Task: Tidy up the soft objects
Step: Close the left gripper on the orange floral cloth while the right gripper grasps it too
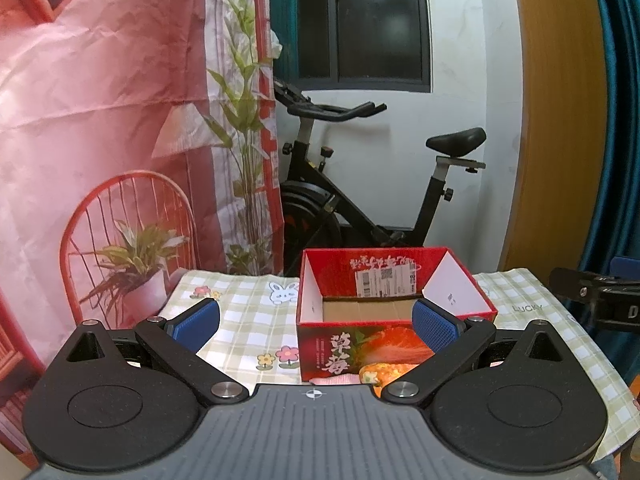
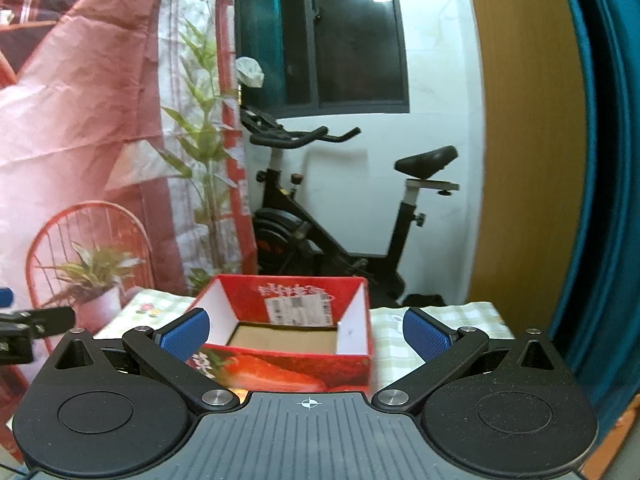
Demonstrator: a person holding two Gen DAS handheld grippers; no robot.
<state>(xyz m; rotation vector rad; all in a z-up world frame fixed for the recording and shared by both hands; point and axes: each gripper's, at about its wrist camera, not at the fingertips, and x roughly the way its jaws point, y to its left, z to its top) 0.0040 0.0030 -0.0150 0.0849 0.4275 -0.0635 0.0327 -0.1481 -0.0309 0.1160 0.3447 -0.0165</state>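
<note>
An open red box point(image 1: 394, 308) with strawberry print stands on the checked tablecloth point(image 1: 248, 320); its brown floor shows nothing inside. The same red box point(image 2: 288, 336) appears in the right wrist view, slightly blurred. My left gripper point(image 1: 316, 326) is open, blue pads wide apart, held above and in front of the box. My right gripper point(image 2: 306, 334) is open too, nothing between its fingers. A small soft orange and yellow object point(image 1: 380, 374) lies at the box's near side, mostly hidden by the left gripper's body. The right gripper shows at the right edge point(image 1: 600, 292) of the left wrist view.
A black exercise bike point(image 1: 360, 200) stands behind the table against a white wall. A pink printed backdrop point(image 1: 100, 140) hangs at the left. A wooden panel point(image 1: 560, 120) and a blue curtain point(image 2: 600, 160) are on the right. The table's far edge lies just behind the box.
</note>
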